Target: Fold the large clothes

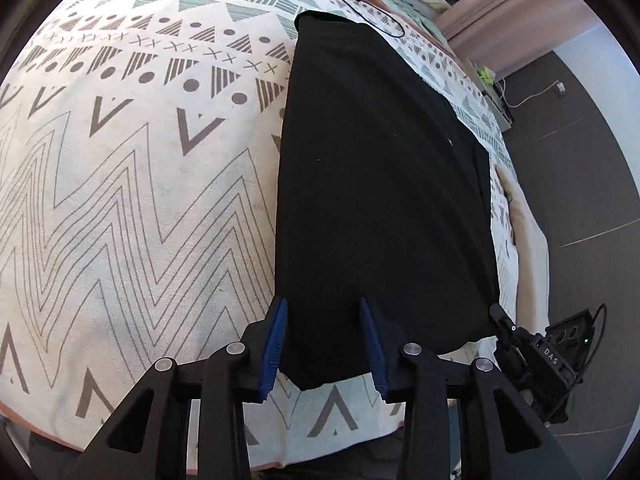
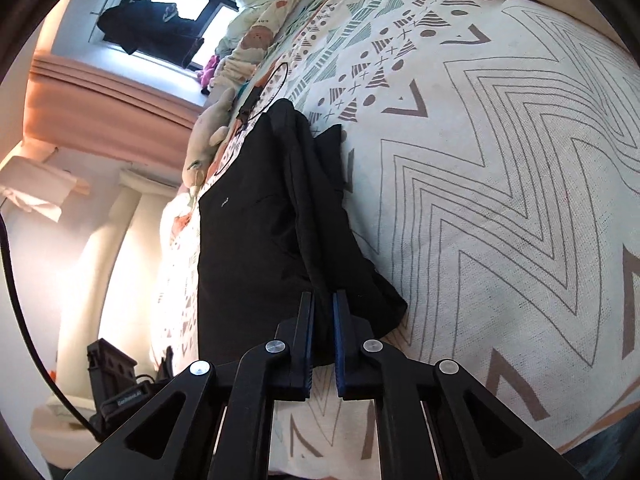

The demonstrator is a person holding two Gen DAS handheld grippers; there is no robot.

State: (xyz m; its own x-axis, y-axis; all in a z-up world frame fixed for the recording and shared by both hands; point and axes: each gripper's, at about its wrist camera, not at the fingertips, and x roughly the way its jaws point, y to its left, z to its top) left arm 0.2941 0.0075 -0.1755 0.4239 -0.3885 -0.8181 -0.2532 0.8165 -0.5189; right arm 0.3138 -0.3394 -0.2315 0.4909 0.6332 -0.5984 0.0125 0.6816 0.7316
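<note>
**On the patterned bed: a long black strip running away from both grippers**

On the zigzag bedspread (image 1: 132, 208) the black garment (image 1: 380, 184) lies as a long folded strip, and its long axis runs straight away from you toward the pillows. Your left gripper (image 1: 326, 344) hovers at the near short edge, blue pads (image 1: 276, 340) spread wide, the near-left corner of the cloth sitting between them but not pinched. Your right gripper (image 2: 323, 340) is the one with a hold: fingers nearly together, clamped on a raised ridge of the black fabric at the near end. So both tools sit at the same short end, the whole length ahead of them. My read: the next fold goes lengthwise, near edge carried toward the far one, and your left pads need to close first.
</note>
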